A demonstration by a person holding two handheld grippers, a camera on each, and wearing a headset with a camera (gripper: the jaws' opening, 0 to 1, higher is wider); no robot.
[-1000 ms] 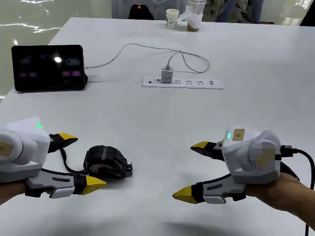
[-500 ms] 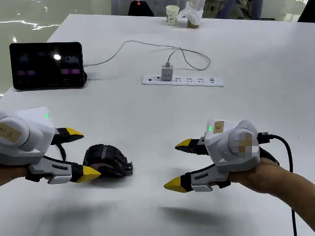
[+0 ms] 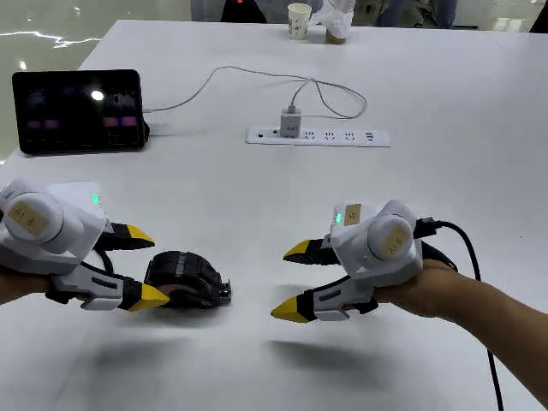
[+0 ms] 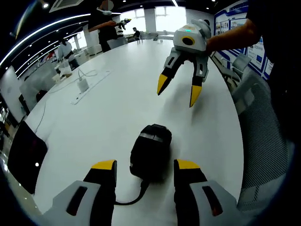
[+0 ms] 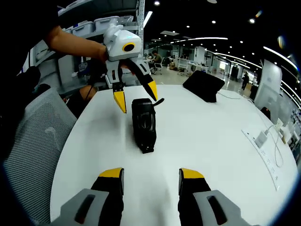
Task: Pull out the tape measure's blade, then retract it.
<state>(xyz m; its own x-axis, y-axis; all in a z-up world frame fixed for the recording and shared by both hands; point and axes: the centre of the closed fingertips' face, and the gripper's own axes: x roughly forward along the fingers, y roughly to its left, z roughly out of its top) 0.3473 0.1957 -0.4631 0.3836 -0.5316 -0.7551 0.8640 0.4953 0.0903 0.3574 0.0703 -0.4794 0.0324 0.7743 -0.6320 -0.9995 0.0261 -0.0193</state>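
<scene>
Yellow-tipped and spread wide, the left gripper (image 3: pixel 151 265) straddles the back end of the black tape measure (image 3: pixel 187 278) on the white table (image 3: pixel 257 197) without clamping it. Its long axis runs rightward, blade mouth seemingly facing the right gripper (image 3: pixel 291 281), likewise unclenched, near but apart.

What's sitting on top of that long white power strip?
A white charger is plugged into the power strip, and a thin cable loops away from it. The charger's prongs are hidden inside the socket.

Tape measure (image 3: pixel 184 280) on the table (image 3: pixel 257 201) between left gripper (image 3: pixel 152 266) and right gripper (image 3: pixel 286 282); power strip (image 3: pixel 318 136) and tablet (image 3: pixel 77 111) farther behind
</scene>
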